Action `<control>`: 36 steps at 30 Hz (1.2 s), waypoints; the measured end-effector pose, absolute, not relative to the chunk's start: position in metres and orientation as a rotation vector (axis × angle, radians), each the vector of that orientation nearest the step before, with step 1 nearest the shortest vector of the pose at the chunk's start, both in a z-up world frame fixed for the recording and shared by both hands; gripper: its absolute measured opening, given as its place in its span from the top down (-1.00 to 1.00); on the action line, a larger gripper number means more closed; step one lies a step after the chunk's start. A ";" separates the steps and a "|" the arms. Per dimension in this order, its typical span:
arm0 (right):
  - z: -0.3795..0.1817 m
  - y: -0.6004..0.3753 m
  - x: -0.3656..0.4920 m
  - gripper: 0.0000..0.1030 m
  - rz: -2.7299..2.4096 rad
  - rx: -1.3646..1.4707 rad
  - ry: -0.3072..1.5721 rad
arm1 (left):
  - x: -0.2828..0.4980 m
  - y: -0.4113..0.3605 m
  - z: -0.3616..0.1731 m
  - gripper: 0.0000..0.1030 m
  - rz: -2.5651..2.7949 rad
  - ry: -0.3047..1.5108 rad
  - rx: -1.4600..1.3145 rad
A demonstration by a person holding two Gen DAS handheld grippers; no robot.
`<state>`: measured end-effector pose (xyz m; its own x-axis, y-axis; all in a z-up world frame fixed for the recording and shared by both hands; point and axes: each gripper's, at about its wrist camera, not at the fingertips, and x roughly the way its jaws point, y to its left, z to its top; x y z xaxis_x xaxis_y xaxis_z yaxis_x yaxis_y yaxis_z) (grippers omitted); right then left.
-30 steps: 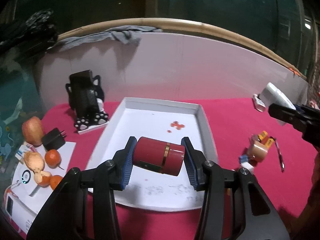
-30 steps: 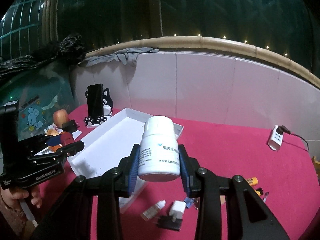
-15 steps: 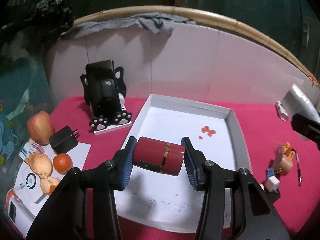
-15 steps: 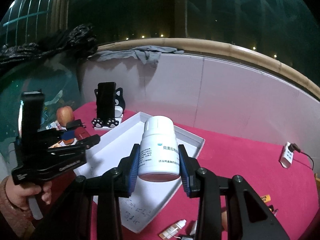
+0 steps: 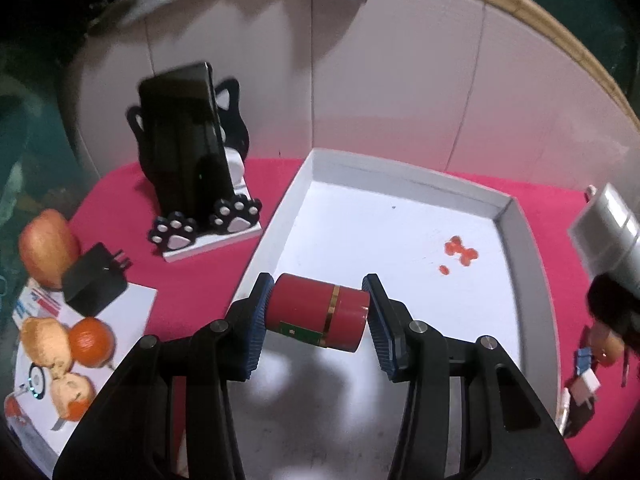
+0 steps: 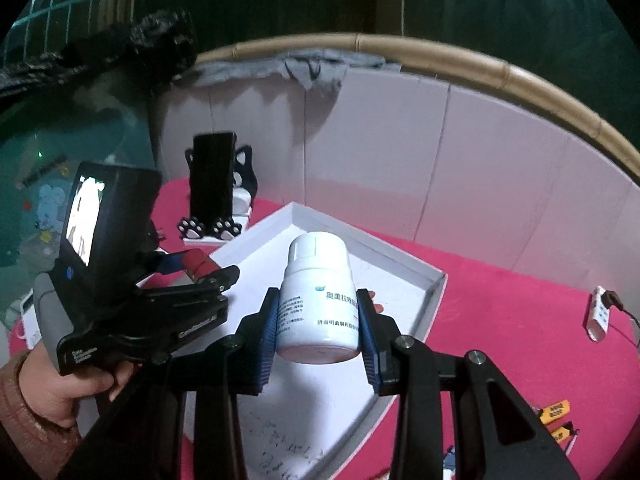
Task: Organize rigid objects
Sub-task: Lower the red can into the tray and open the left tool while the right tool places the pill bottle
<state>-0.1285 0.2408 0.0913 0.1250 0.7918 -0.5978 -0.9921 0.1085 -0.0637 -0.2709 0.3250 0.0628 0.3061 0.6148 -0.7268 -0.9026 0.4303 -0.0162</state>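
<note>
Here, left gripper (image 5: 316, 312) clamps red tin (image 5: 316, 311) end to end above tray (image 5: 404, 170) near edge; right gripper (image 6: 318, 322) pinches white bottle (image 6: 318, 300) by sides. Both likely light, stiff, slippery.

Both wrist views close, angled down; both share white tray (image 5: 400, 168)

A black phone (image 5: 182, 140) stands upright in a cat-shaped holder (image 5: 208, 228) at the far left of the red-covered counter (image 5: 192, 280). Nearer on the left lie an apple (image 5: 46, 246), a black charger (image 5: 94, 280) and an orange (image 5: 90, 340). A white power strip (image 6: 600, 314) lies far right.
</note>
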 end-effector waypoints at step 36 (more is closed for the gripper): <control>0.081 0.205 -0.078 -1.00 1.319 -0.245 0.568 | -0.266 0.293 0.076 -0.99 1.165 0.647 -0.405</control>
